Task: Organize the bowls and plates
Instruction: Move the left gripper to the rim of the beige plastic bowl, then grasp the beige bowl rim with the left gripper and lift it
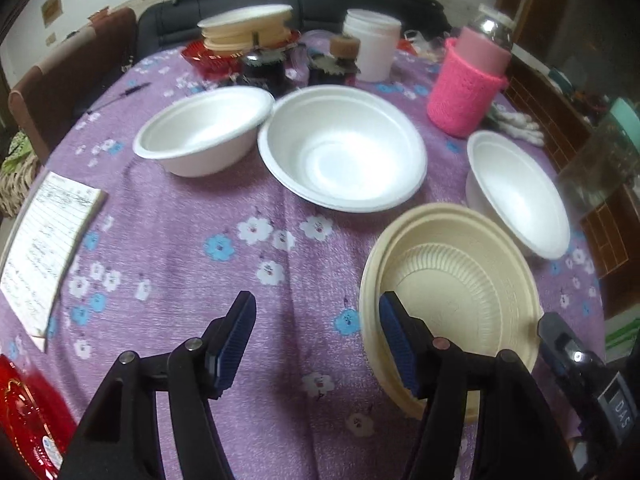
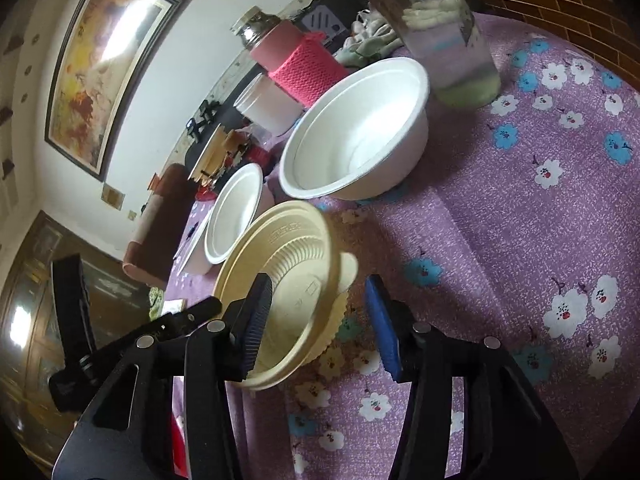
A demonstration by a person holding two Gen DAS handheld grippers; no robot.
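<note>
- The counter (image 1: pixel 192 240) is round under a purple cloth printed with white and blue flowers.
- Cream bowl (image 1: pixel 452 296): thin, glossy plastic, round, with a ribbed inner wall and a stepped rim; a small tab juts from the rim in the right wrist view. It sits upright, mouth up, at the near right of the counter, and seems to be 2 nested shells.
- 3 white bowls, matte foam-like, smooth and round, all mouth up: a big one (image 1: pixel 342 146) just behind and left of the cream bowl, another (image 1: pixel 204 130) beyond that one's left rim with the rims touching or nearly so, and a third (image 1: pixel 518 192) just right of the cream bowl, tilted in this view.
- Pink knitted sleeve on a bottle (image 1: pixel 466 88) stands upright behind the cream bowl, past the third white bowl.
- A lined notepad (image 1: pixel 48 248) lies flat far left of the cream bowl.
- Left hand-held gripper (image 1: pixel 318 304): jaws parted about halfway, empty; its right blue ribbed pad sits over the cream bowl's near-left rim, the cloth showing between the pads.
- Right hand-held gripper (image 2: pixel 320 292): jaws partly apart, straddling the cream bowl's near wall, one pad inside and one outside, not pressing on it.
</note>
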